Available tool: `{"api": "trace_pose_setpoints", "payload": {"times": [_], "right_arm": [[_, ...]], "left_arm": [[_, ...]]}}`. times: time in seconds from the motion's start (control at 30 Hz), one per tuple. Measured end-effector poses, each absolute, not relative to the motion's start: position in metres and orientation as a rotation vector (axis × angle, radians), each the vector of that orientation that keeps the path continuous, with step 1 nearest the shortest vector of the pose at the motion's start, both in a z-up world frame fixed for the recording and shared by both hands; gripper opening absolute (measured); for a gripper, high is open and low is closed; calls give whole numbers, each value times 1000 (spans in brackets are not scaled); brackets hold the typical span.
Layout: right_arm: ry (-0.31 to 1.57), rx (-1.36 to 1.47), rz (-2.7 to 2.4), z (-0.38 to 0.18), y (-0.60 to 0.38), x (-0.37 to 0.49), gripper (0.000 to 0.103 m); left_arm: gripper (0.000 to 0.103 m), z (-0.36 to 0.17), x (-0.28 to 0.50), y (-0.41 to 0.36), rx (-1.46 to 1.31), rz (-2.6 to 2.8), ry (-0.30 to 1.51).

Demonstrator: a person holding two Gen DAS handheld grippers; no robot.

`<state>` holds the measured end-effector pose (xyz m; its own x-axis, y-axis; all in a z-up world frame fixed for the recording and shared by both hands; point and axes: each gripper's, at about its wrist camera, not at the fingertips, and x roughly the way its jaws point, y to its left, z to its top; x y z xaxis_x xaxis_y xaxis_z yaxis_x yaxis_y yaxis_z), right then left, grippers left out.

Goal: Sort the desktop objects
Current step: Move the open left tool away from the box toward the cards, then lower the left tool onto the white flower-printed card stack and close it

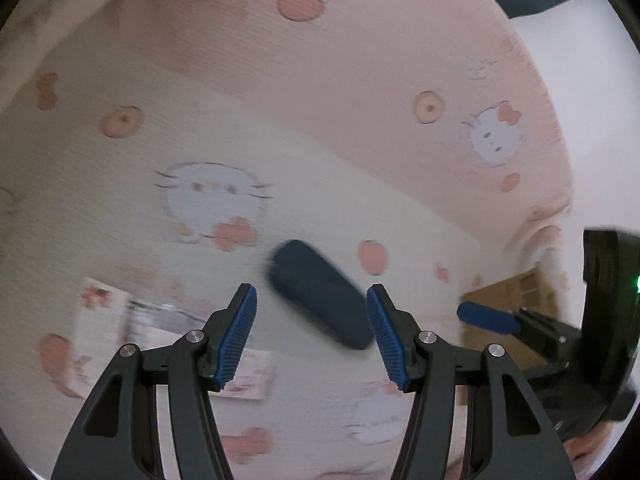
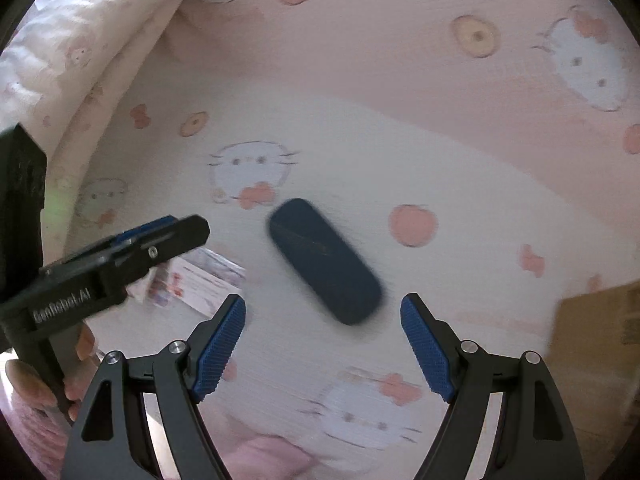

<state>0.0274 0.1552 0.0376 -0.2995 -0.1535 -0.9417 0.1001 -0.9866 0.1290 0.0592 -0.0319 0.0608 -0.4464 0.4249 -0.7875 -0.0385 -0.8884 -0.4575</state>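
A dark blue oblong case (image 1: 320, 294) lies on the pink and white cartoon-cat sheet, slanting from upper left to lower right; it also shows in the right wrist view (image 2: 324, 266). My left gripper (image 1: 312, 334) is open above the sheet, its jaws either side of the case's near end. My right gripper (image 2: 322, 348) is open and empty, with the case just beyond its fingertips. A printed packet (image 1: 116, 316) lies left of the case and also shows in the right wrist view (image 2: 200, 282). Both views are blurred.
A brown cardboard box (image 1: 516, 308) sits at the right, also in the right wrist view (image 2: 600, 328). A folded quilt (image 2: 80, 52) is heaped at the upper left. Each gripper shows in the other's view, right (image 1: 488, 318) and left (image 2: 160, 236).
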Motion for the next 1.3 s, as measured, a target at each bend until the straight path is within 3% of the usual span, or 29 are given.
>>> {"api": "trace_pose_setpoints", "payload": {"times": [0.17,0.27,0.73,0.9,1.07,1.13,1.23,1.3], "right_arm": [[-233,1714,-2378,15,137,13,79],[-329,1683,-2369,4,135,11,79],[-569,1684,-2352,-48,131,31,78],[-654,1661,-2347,-61,130,36,70],[-622,1700,-2317,-75,123,33,65],[-626,1706,-2297,-82,120,32,65],[-636,1716,-2270,-92,114,30,64],[-624,1732,-2269,-99,111,28,55]], "left_arm": [[61,49,71,-40,-1492,2426,-339],[61,37,80,-44,-1521,2410,-324],[61,-12,91,-77,-1600,2386,-534],[61,-25,89,-86,-1618,2395,-593],[61,-41,89,-92,-1632,2350,-741],[58,-47,90,-95,-1643,2342,-784],[45,-50,93,-100,-1635,2351,-840],[33,-53,92,-101,-1651,2330,-863]]}}
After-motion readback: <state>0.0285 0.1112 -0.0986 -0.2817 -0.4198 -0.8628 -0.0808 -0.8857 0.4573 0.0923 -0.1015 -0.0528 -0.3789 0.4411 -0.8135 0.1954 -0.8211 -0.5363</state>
